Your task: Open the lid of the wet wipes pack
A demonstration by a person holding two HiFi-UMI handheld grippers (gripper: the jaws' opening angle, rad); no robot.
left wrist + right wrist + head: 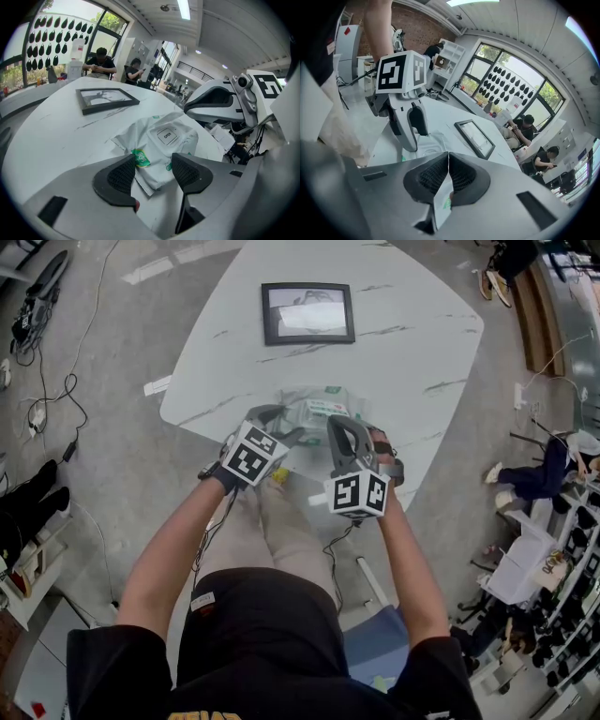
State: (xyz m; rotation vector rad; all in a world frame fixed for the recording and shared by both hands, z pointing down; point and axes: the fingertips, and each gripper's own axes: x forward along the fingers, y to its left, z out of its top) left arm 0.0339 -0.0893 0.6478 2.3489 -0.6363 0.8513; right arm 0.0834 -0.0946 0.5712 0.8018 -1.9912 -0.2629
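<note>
The person's black T-shirt [253,643] fills the bottom of the head view, with both bare forearms reaching forward to the near edge of the white, grey-veined, rounded worktop [403,343]. There, just past the two marker cubes, lies the rumpled white soft-plastic wet wipes pack with green print [314,411].

The left tongs [153,171] stand apart. Their dark ribbed pads sit either side of the pack's near crimped end without pressing on it. The rectangular white lid marked OPEN [167,136] lies flat and closed on top of the pack.

The right tongs [448,172] are together, clamped on a thin white flap with a speck of green print [442,204] at the pack's right side. Whether that flap is the wrapper's edge or a tab of the lid cannot be told.

Farther back on the worktop a black-framed picture [307,312] lies flat, well apart from the pack.
</note>
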